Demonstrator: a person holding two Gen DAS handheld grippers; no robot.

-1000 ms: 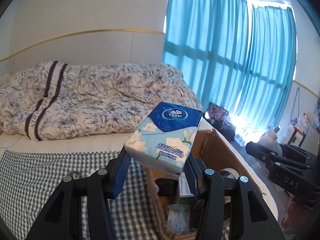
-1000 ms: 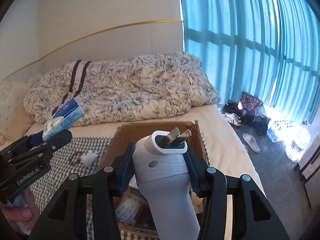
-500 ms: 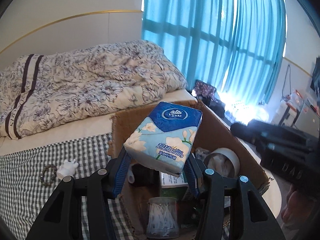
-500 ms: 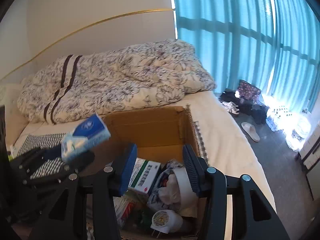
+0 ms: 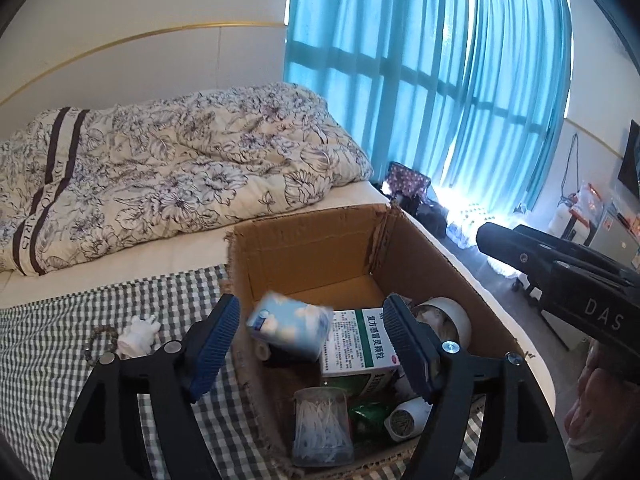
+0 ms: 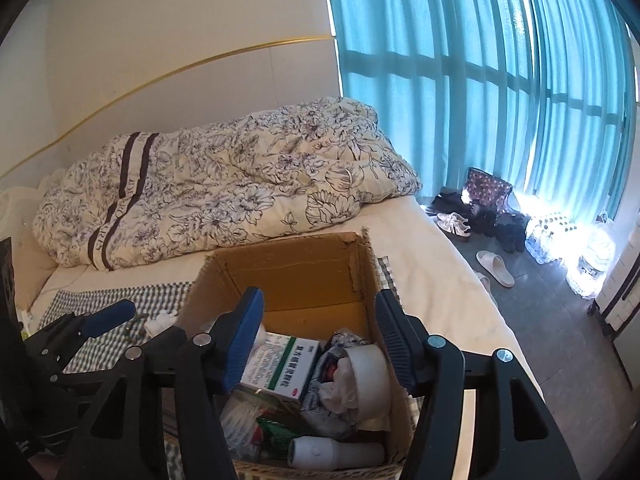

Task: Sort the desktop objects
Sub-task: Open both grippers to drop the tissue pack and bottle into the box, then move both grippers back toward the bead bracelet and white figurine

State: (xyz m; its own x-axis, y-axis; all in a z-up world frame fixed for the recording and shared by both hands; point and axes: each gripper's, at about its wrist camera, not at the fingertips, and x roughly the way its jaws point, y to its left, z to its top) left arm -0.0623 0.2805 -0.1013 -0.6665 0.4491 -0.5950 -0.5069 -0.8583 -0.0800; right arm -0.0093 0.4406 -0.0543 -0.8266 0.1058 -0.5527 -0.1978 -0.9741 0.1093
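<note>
— While both tongs, left (image 5: 312, 344) and right (image 6: 318, 336), gape wide, the tissue pack (image 5: 289, 331) sits blurred inside the box (image 5: 304, 246).
— Next, likely: the figurine (image 5: 138, 336) on the bed's cloth.

Ahead of my jaws a rumpled floral duvet (image 6: 224, 196) lies on a white bed (image 6: 432, 264) against a cream wall (image 6: 180, 24) with a gold trim line. To their right, daylight glows through teal curtains (image 6: 480, 80) onto the dark floor (image 6: 560, 340).
</note>
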